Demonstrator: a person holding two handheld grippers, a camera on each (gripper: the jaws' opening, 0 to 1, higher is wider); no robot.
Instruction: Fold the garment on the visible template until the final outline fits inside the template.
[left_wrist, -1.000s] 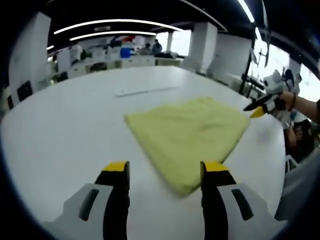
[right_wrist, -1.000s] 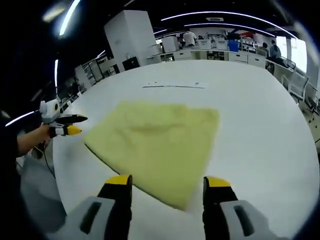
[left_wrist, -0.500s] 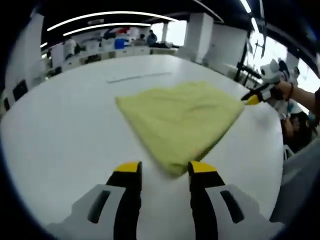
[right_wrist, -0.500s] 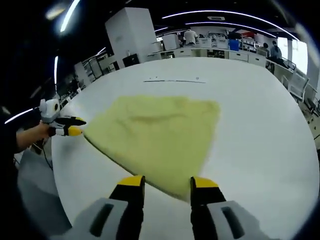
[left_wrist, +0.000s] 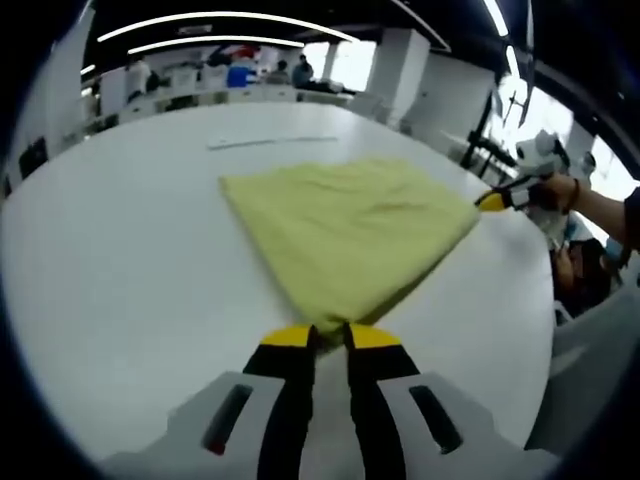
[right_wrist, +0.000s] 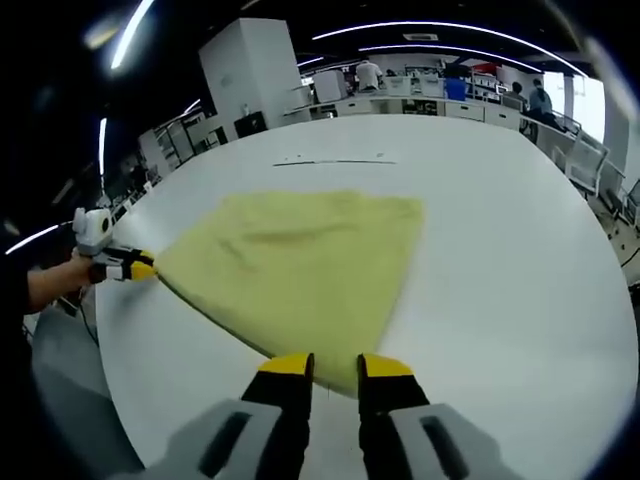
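In the left gripper view, the left gripper (left_wrist: 330, 335) pinches the near corner of the yellow garment (left_wrist: 350, 225), spread flat on the white table (left_wrist: 120, 260). The right gripper view shows the right gripper (right_wrist: 335, 365) clamped on another corner; a thin template line (right_wrist: 335, 161) lies beyond.

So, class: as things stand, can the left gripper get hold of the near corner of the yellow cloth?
Probably yes. The left gripper has its jaws nearly closed around the corner of the yellow cloth, which lies flat on the white table, with nothing between them.
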